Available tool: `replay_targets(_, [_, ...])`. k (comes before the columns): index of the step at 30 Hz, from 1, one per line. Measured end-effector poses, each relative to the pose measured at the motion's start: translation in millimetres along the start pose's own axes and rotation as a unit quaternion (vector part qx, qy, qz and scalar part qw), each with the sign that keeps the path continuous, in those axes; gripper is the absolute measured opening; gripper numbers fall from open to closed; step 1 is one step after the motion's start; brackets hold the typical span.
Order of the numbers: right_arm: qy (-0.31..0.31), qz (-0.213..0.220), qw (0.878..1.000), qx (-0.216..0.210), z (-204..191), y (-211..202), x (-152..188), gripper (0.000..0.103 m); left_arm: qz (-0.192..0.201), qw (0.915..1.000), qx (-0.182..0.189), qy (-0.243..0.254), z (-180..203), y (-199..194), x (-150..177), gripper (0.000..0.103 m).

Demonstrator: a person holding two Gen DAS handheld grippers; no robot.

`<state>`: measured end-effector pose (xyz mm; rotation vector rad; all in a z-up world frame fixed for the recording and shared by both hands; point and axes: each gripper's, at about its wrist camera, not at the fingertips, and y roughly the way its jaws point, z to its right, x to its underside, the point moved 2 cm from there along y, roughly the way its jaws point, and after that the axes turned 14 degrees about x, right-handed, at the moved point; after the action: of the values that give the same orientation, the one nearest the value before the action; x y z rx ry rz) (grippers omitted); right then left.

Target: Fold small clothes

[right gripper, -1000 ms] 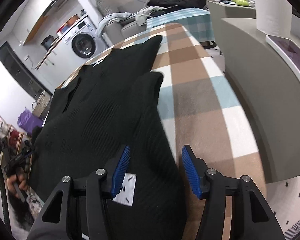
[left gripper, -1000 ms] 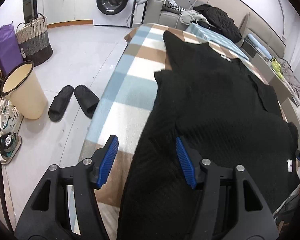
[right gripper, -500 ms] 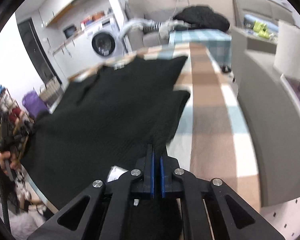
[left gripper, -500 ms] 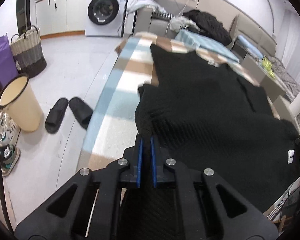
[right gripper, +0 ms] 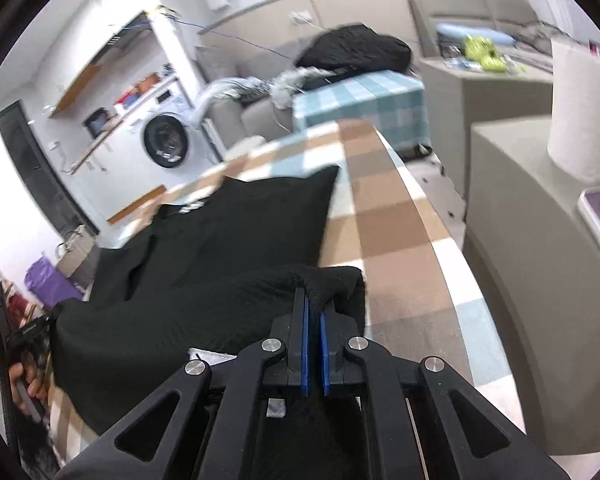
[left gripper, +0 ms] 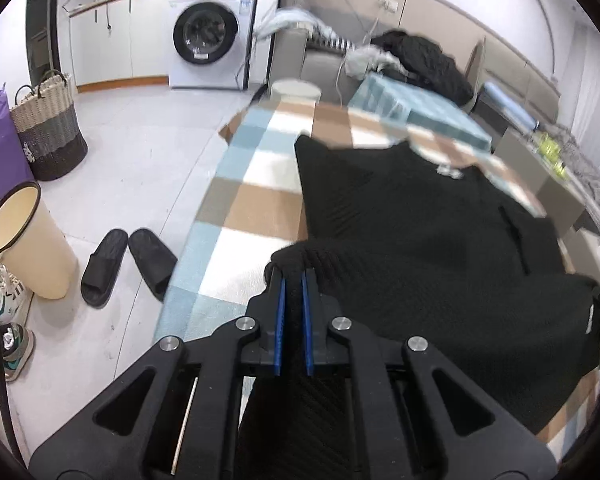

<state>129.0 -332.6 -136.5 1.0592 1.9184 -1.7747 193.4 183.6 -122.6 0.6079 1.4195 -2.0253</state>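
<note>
Black knit garment [left gripper: 400, 240] spread on checked table [left gripper: 252, 204], near hem lifted. Left gripper [left gripper: 293, 280] clamped on left hem corner, right gripper [right gripper: 313, 304] on right one (thin bites only). Risks judged: knit slipped from pads; uneven carry, fold skewed; cloth dragged toward table's left edge.

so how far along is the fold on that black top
Done: both grips are made. The left gripper and right gripper are each shut on a near corner of the black top. In hand: that near edge is raised off the checked cloth. Left: laying it over the far half; no crease shows.
</note>
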Motion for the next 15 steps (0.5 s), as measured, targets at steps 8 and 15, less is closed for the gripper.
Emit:
replay_targets(8, [0.010,-0.042,0.999,0.015,8,22,5,0.034,-0.005,0.9990,-0.041,-0.015,-12,10,15,0.049])
replay_targets(15, [0.042,-0.060,0.996,-0.043,43,-13,38,0.053,-0.008,0.9969,0.001,-0.078,-38,-22,51,0.059])
